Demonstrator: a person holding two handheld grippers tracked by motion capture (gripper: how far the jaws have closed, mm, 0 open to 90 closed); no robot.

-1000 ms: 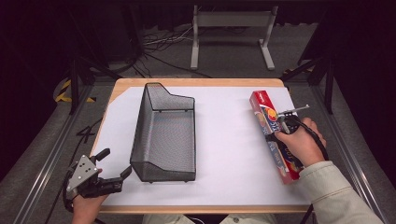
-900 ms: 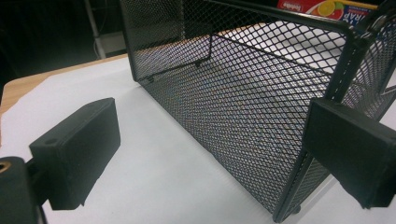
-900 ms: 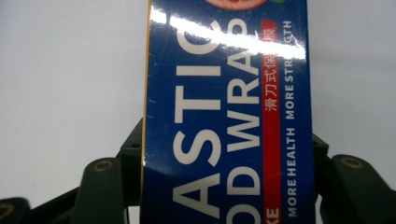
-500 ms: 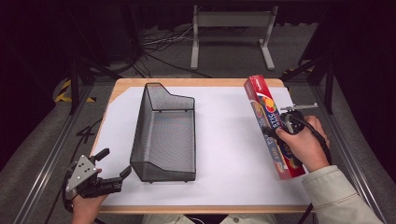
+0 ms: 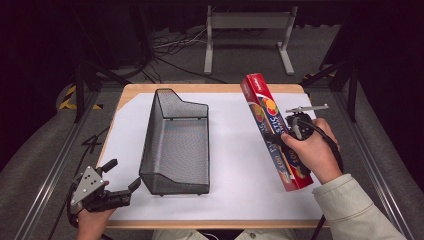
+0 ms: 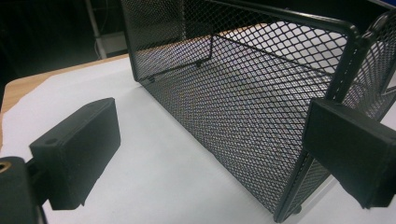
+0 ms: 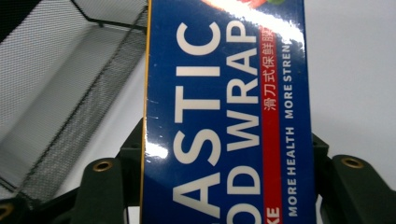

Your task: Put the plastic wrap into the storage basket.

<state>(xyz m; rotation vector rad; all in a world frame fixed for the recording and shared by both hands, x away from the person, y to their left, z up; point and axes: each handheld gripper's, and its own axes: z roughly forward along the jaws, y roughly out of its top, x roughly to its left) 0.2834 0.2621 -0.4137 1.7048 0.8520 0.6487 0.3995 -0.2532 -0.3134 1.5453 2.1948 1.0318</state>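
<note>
One box of plastic wrap (image 5: pixel 274 131) is clamped in the right hand-held gripper (image 5: pixel 291 131), lifted off the desk (image 5: pixel 235 150) to the right of the wire basket (image 5: pixel 176 145). The left hand-held gripper (image 5: pixel 122 192) waits wide open beside the basket's near corner. Next, likely carry the box over the basket and lower it in.

The left tool (image 6: pixel 205 158) has its jaws standing wide apart, nothing between the pads. Ahead of them a black mesh basket (image 6: pixel 243 93) sits on the white surface (image 6: pixel 154 163), its near corner just beside the right-hand jaw.
</note>
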